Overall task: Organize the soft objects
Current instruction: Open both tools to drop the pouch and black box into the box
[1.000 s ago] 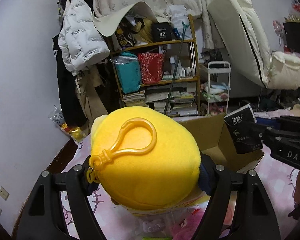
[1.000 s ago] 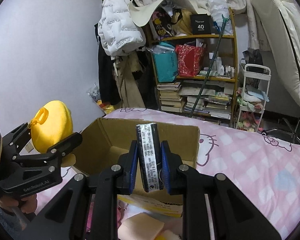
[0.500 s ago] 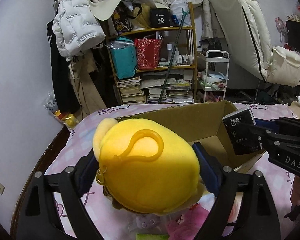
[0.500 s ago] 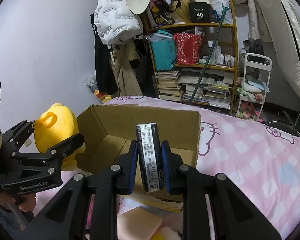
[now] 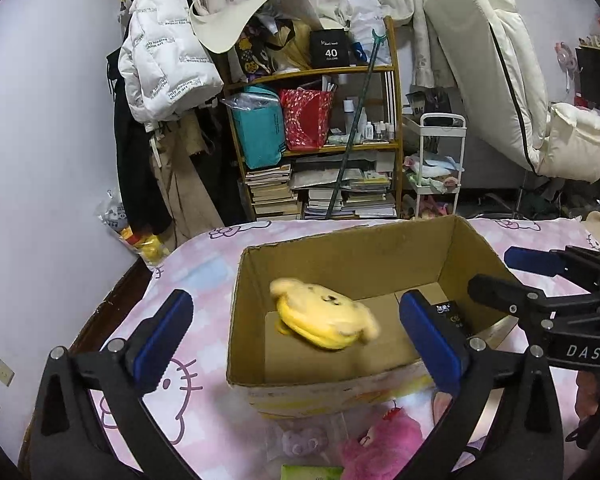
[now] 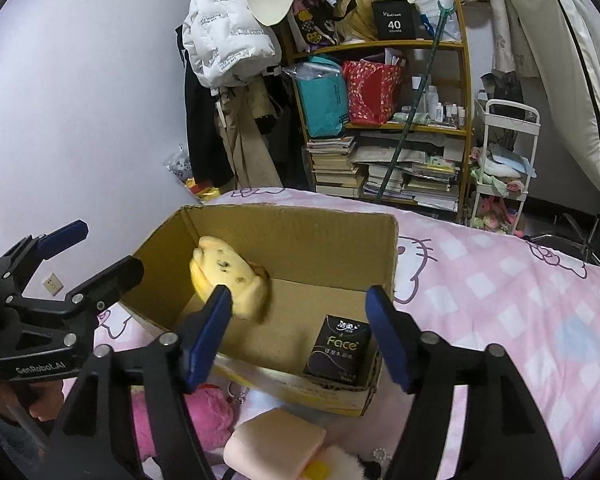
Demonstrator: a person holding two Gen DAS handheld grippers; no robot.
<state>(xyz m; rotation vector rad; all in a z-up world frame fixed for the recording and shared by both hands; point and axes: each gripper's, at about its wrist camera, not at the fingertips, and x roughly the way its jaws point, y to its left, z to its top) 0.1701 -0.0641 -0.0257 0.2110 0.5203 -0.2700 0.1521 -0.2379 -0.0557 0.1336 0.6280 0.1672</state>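
An open cardboard box (image 5: 236, 320) (image 6: 332, 224) stands on the pink bed. A yellow plush (image 5: 324, 318) (image 6: 230, 280), blurred with motion, is inside the box on its left side. A black tissue pack (image 6: 338, 348) (image 5: 452, 316) stands in the box's near right corner. My left gripper (image 5: 296, 336) is open and empty above the box's near left side; it also shows in the right wrist view (image 6: 86, 250). My right gripper (image 6: 300, 336) is open and empty above the box's near edge.
A pink plush (image 5: 380, 448) (image 6: 212, 416), a small purple plush (image 5: 300, 440), a peach sponge block (image 6: 276, 444) and a green item (image 5: 312, 472) lie on the bed in front of the box. A cluttered shelf (image 5: 320, 140) and hanging coats stand beyond the bed.
Both grippers have opened. The yellow plush has left the left gripper and dropped into the box. The tissue pack has left the right gripper and now stands in the box.
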